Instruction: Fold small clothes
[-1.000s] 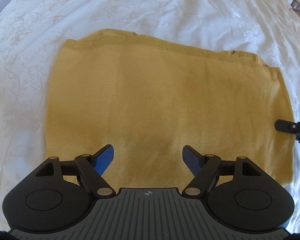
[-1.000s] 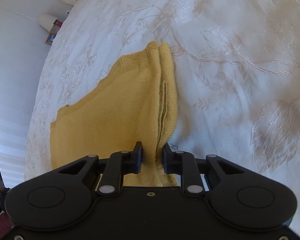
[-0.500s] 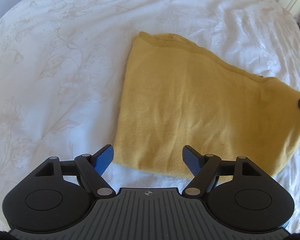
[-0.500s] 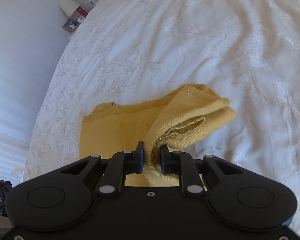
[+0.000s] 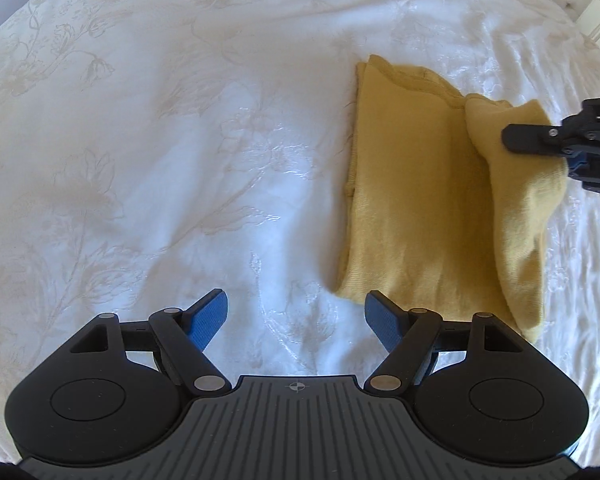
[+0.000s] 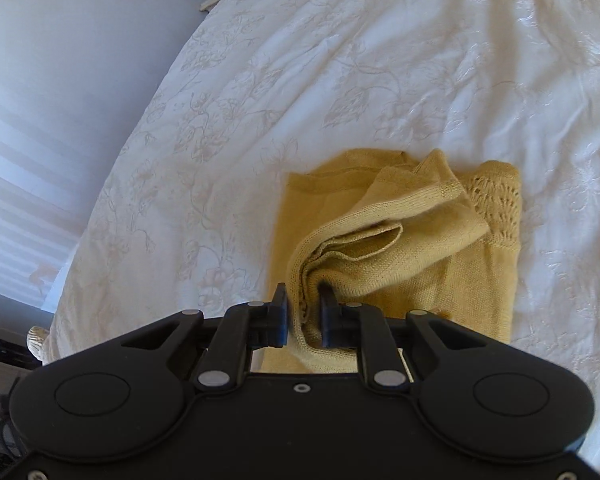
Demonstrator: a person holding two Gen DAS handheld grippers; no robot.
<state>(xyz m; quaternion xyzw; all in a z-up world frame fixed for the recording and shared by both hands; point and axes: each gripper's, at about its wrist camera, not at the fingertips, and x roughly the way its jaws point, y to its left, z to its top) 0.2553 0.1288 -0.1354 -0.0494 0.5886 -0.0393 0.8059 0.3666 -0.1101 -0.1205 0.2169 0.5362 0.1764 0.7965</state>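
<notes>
Right tool [image 6: 303, 312]: clamped on a bunched edge of the mustard-yellow knitted garment [image 6: 400, 240], both pads pressing the knit between them. A second ago this edge lay stretched out flat at the garment's far right side; since then it has been lifted and carried across over the body of the cloth, and in the left wrist view the raised flap now hangs from the right tool [image 5: 540, 140] above the flat layer.

Left tool [image 5: 296, 316]: jaws wide apart, nothing between them. It has drifted off the garment [image 5: 412, 200] and now hovers over bare white embroidered bedspread [image 5: 140, 160], just beside the cloth's near left corner.

Garment lies on the bed, already narrowed to a rectangle.

Judgement: a fold across the width is underway; flap not yet laid down or smoothed.
</notes>
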